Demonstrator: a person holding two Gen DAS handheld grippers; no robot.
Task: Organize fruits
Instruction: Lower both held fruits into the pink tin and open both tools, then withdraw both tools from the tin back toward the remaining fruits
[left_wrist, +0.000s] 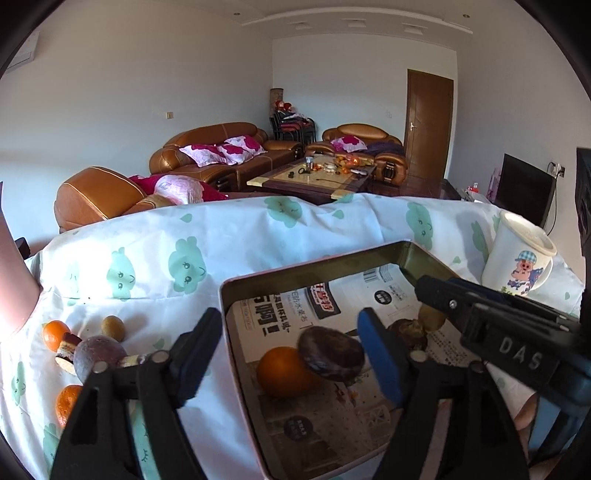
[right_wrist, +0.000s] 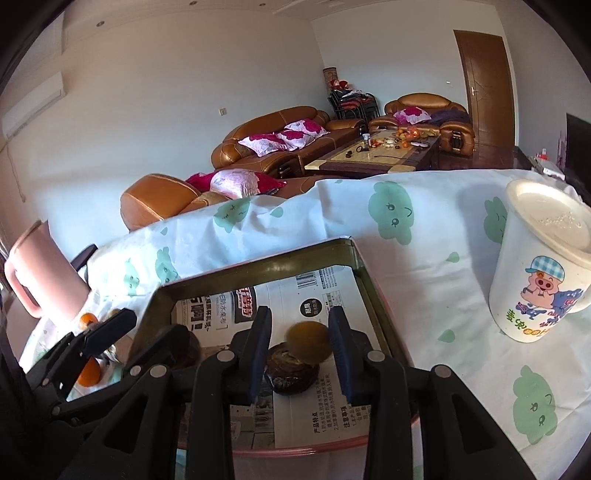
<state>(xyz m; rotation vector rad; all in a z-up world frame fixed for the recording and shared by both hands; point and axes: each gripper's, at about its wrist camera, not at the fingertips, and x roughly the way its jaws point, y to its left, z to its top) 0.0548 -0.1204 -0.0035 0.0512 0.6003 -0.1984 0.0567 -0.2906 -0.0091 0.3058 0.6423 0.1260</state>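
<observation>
Both tongs, left (left_wrist: 291, 350) and right (right_wrist: 299, 343), are held spread over the tray (right_wrist: 258, 254), nothing gripped; kiwi (right_wrist: 308, 341) perched on dark fruit (right_wrist: 291, 376), judged liable to roll if nudged

The tin tray (right_wrist: 360, 271) looks like dull olive metal lined with glossy printed paper (right_wrist: 295, 291), the counter's cloud-print cloth (right_wrist: 424, 258) is matt and creased, and the cartoon cup (right_wrist: 535, 280) seems smooth plastic.

Beyond your cloud-print tablecloth (right_wrist: 424, 236) you've got a lidded pig-cartoon cup (right_wrist: 539, 273) standing on its right side, a pink jug (right_wrist: 40, 273) on its left, brown sofas (left_wrist: 218, 147) and a coffee table (left_wrist: 314, 177) behind.
</observation>
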